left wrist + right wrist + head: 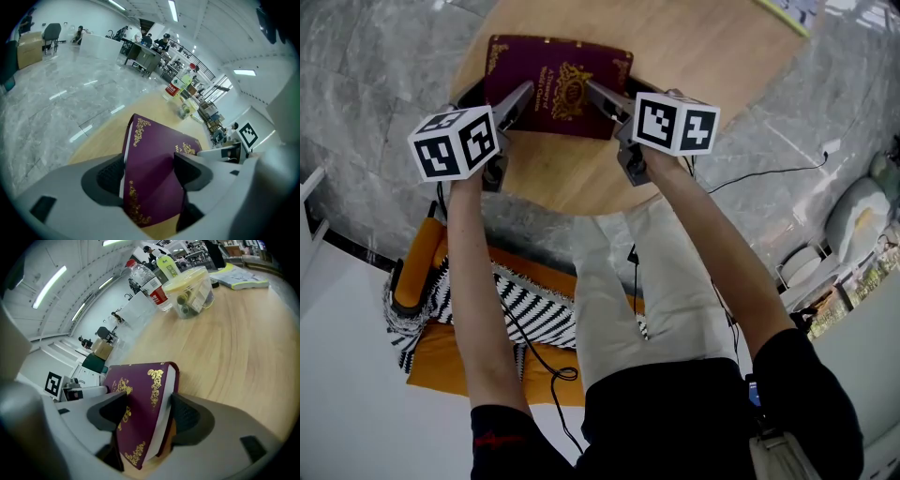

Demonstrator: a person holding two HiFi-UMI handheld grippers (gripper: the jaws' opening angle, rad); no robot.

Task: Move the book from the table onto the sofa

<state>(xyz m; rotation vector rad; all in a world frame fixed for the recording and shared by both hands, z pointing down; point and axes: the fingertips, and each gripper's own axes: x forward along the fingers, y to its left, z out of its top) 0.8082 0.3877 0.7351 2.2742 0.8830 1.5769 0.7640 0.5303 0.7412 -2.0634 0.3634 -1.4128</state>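
A thick maroon book (553, 80) with gold ornament lies on the round wooden table (581, 187), close to its near edge. My left gripper (514, 108) holds the book's near left corner. In the left gripper view one jaw lies over the cover of the book (154, 187) and the other pad meets the page edge, with no gap showing. My right gripper (611, 108) straddles the near right corner. In the right gripper view the book (140, 413) stands between the jaws, and a sliver of table shows between its underside and the right pad.
Farther along the table stand a clear tub (190, 287), a water bottle (147, 282) and a thin booklet (239, 277). Below me are an orange sofa cushion (441, 361), a striped cloth (525, 309) and trailing cables. The floor is grey marble (375, 84).
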